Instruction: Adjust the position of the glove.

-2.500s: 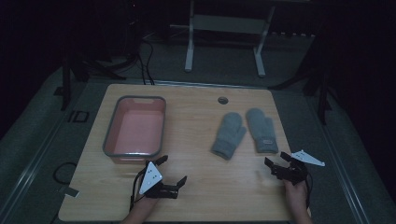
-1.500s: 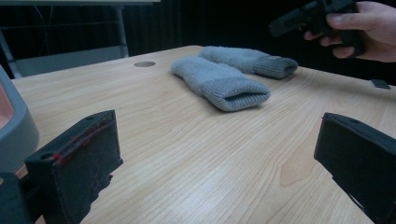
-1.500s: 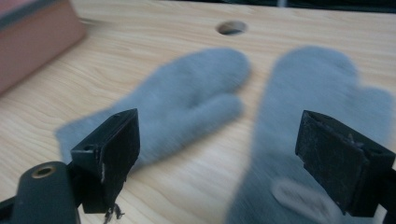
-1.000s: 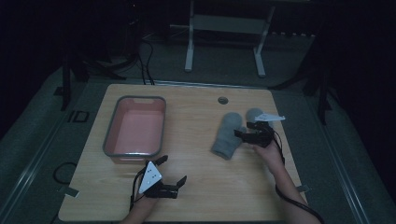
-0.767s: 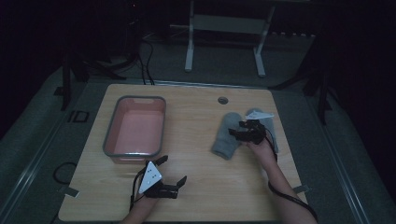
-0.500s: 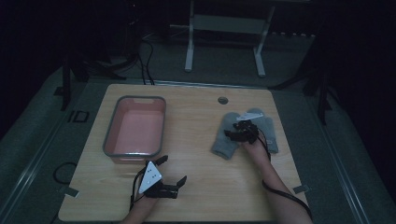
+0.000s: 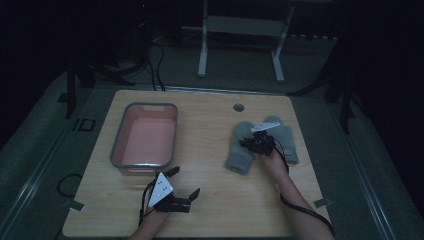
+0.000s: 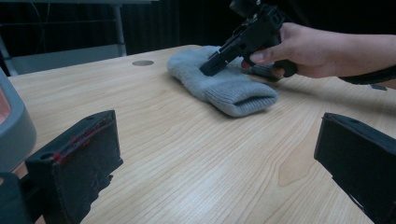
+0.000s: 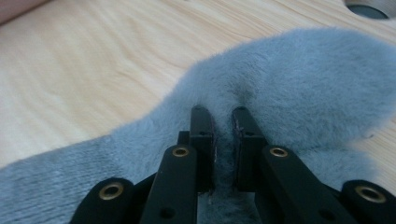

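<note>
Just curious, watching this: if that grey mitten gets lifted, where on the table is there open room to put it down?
Bare wood lies between the pink tub and the mittens, and along the near edge beside the left gripper. It is crowded at the right, where the right gripper pinches a mitten.

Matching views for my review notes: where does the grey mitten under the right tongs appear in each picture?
High view: the mitten lies right of centre on the table, left of its twin.
Left gripper view: upper middle, cuff toward the camera.
Right gripper view: it spans the frame, a fold pinched between the jaws.
Shared landmark: the round hole in the table.
</note>
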The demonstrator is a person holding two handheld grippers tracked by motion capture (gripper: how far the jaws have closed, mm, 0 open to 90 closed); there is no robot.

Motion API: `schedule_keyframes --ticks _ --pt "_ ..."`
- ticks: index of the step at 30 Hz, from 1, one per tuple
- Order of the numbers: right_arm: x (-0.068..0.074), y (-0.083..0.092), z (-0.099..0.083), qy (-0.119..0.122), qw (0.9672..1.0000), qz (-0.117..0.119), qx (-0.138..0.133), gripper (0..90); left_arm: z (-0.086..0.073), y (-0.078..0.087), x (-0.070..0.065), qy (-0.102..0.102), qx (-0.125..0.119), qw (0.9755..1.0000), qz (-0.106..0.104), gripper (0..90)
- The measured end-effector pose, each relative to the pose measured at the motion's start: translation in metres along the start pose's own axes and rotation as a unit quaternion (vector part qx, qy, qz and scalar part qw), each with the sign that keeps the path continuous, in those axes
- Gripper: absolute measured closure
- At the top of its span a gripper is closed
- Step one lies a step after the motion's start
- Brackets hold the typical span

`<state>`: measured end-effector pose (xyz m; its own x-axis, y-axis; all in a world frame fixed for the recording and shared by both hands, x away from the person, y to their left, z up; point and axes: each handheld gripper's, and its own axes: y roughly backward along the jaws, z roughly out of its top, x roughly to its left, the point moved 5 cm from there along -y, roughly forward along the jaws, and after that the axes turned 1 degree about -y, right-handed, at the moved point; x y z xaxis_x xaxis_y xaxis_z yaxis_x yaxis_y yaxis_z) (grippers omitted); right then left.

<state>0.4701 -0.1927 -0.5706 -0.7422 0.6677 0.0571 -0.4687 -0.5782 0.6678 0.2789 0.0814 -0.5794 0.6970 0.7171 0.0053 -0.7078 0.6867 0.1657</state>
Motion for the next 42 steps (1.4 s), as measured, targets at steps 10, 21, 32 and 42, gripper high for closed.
schedule_keyframes --ticks 10,21,32,42 --pt "0.056 0.016 0.017 0.067 0.9932 0.093 -0.020 81.7 0.000 0.000 0.000 -0.002 0.001 1.0000 0.001 0.7" --pt "0.062 -0.011 0.003 0.064 0.9922 0.106 0.006 77.2 0.000 0.000 0.000 0.000 0.001 1.0000 -0.001 0.7" --pt "0.060 -0.005 0.003 0.064 0.9927 0.103 -0.003 41.2 0.000 0.000 0.000 0.002 0.001 1.0000 -0.004 0.7" --pt "0.023 0.056 0.008 -0.008 0.9967 0.017 -0.079 11.1 0.000 0.000 0.000 0.002 0.001 1.0000 -0.003 0.7"
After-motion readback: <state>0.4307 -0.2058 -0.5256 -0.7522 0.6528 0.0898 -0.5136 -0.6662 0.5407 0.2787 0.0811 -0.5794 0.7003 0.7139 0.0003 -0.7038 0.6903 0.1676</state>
